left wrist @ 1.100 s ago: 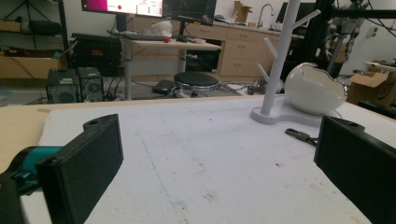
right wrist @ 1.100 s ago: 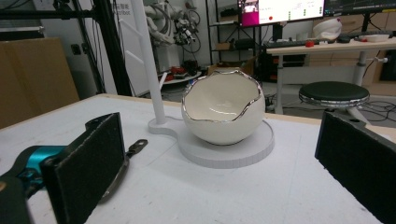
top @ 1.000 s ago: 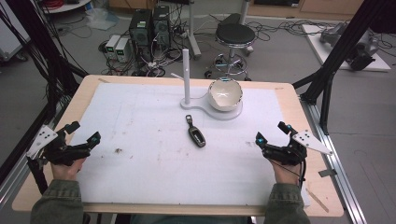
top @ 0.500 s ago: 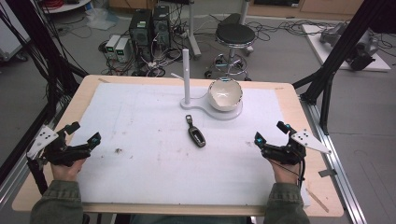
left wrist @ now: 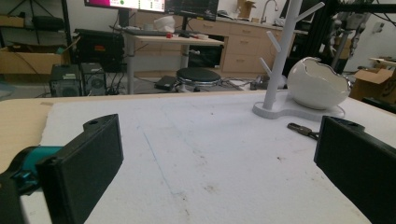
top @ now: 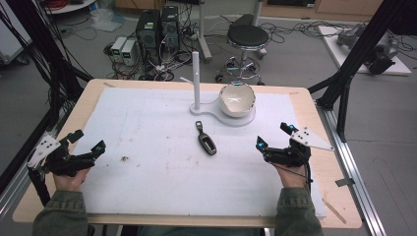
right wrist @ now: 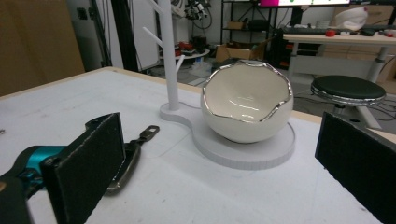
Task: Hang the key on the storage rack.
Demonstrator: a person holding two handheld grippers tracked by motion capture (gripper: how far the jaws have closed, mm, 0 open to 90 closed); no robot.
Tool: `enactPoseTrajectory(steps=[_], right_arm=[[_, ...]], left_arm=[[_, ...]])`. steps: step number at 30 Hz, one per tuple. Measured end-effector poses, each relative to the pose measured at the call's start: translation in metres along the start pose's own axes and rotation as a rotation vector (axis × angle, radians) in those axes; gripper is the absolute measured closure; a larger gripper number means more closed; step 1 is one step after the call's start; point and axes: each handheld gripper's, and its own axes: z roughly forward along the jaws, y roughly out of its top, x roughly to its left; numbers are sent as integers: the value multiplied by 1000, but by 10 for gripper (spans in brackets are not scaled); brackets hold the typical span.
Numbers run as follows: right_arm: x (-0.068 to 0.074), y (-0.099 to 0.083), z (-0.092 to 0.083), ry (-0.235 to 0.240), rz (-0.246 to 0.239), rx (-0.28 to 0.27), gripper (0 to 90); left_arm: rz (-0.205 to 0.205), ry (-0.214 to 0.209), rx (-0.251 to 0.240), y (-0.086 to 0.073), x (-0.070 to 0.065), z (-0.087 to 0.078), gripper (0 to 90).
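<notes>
A white mat (top: 162, 147) covers most of the wooden worktop (top: 314, 113). Near its far edge stands a white stand (top: 196, 81) with short pegs on a flat base, and an egg-shaped white bowl (top: 237, 99) with a jagged silver rim sits on that same base. Just in front of the base lies a dark key fob (top: 206, 142), apart from both hands. The left tool (top: 87, 147) rests at the mat's left edge, jaws wide apart and empty. The right tool (top: 275, 140) hovers or rests at the right edge, hard to tell which, jaws likewise apart and empty.
</notes>
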Motion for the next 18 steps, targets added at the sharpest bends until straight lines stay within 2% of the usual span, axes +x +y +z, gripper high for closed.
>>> enactPoseTrajectory(steps=[3,8,13,18], right_arm=[[4,9,8,33,4,21,7],[7,15,18,48,-18,35,7],[19,24,35,71,-32,70,7],[31,35,51,93,-74,92,7]], left_arm=[[3,-8,8,-1,-1,1,20],[10,-14,14,-1,-2,3,20],[-1,-9,4,-1,1,3,20],[-12,-11,-3,-1,1,4,20]])
